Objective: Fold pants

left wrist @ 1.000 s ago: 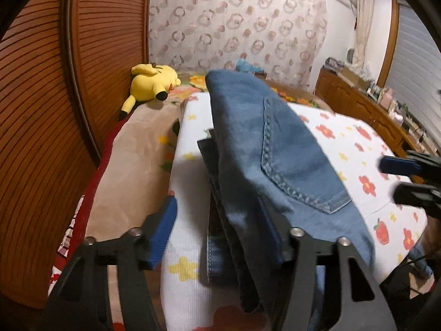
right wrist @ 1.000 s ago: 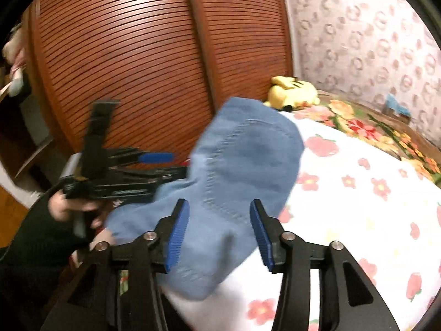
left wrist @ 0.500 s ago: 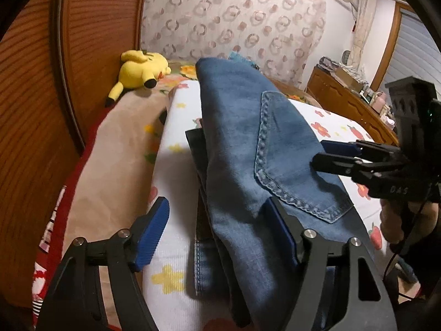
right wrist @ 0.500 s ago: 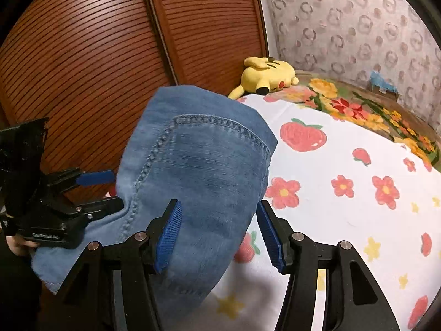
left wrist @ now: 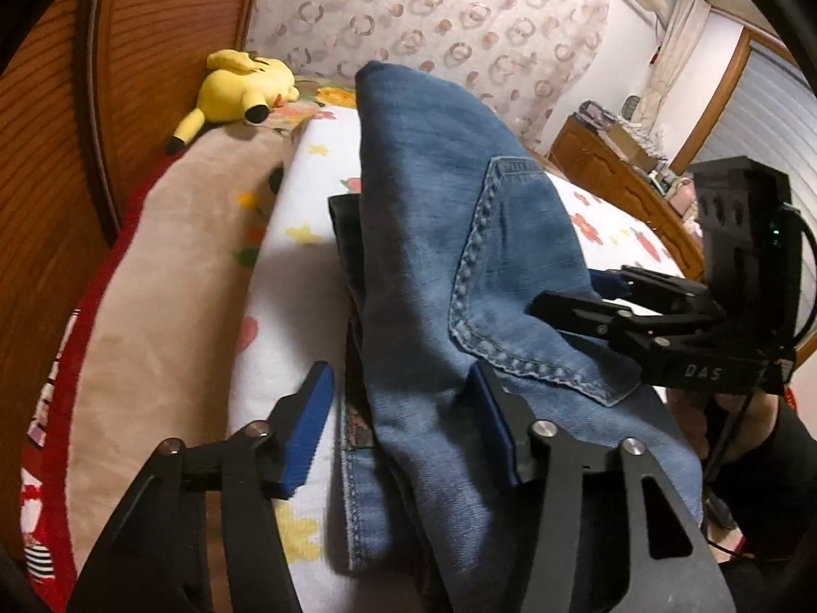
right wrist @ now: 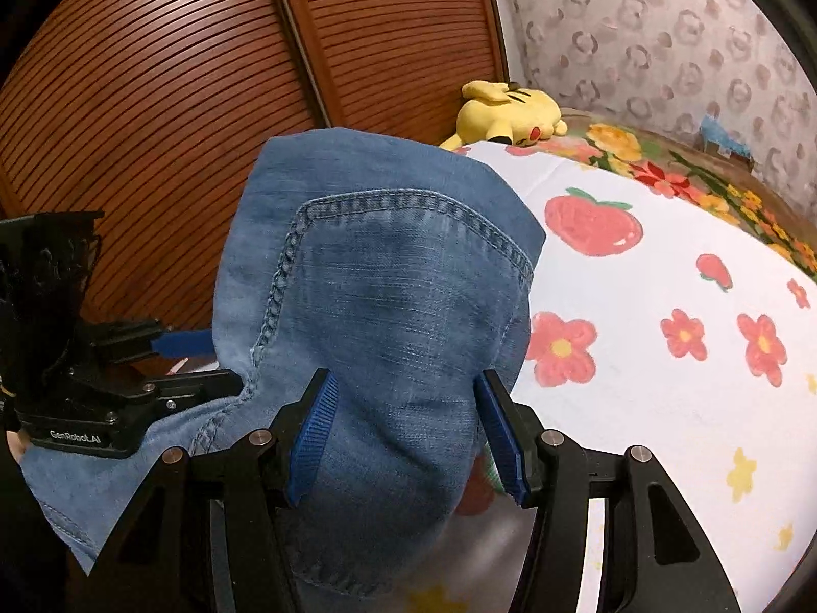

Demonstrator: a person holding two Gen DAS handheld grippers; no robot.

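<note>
blue jeans (left wrist: pixel 434 276): folded on floral bedsheet (right wrist: pixel 664 357), back pocket up, filling centre to 6 o'clock in both wrist views. left gripper (left wrist: pixel 403 429): jaws wide, denim between them; right gripper (right wrist: pixel 408 429): jaws wide astride the denim fold. yellow plush toy (left wrist: pixel 240 87): at 11 o'clock, well apart.

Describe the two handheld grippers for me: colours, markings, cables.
Both are matte black linkages with silver pivot bolts and ribbed blue finger pads. The left gripper reads "GenRobot.AI" in white. The right gripper reads "DAS", has a boxy black top block with a green light and black cables. Dark sleeves cover the wrists.
</note>
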